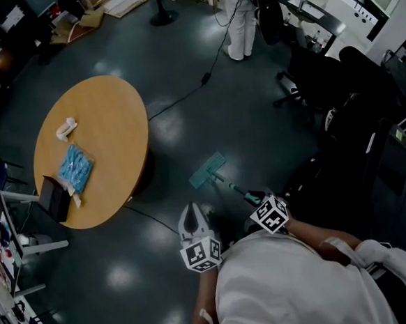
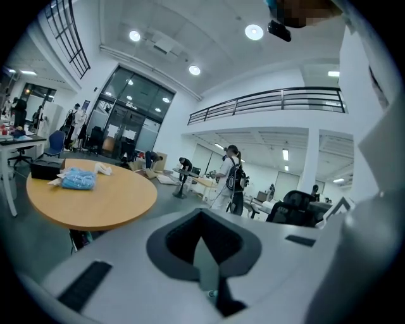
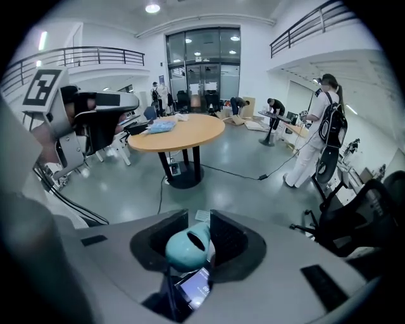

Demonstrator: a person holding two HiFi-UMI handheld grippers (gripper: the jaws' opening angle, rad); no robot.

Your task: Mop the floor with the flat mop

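Now right hand-held gripper [image 3: 198,235] clamps handle top of flat mop [image 1: 208,170].

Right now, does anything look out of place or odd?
A loose black cable trails across the floor beside the round table, near the mop head. Only the right gripper holds the mop handle; the left gripper is shut on nothing.

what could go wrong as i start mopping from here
A black cable runs near the mop head; a stroke toward the table could snag it. Only the right tool grips the mop handle, at its end, and the left tool is shut and empty, so steering may be weak.
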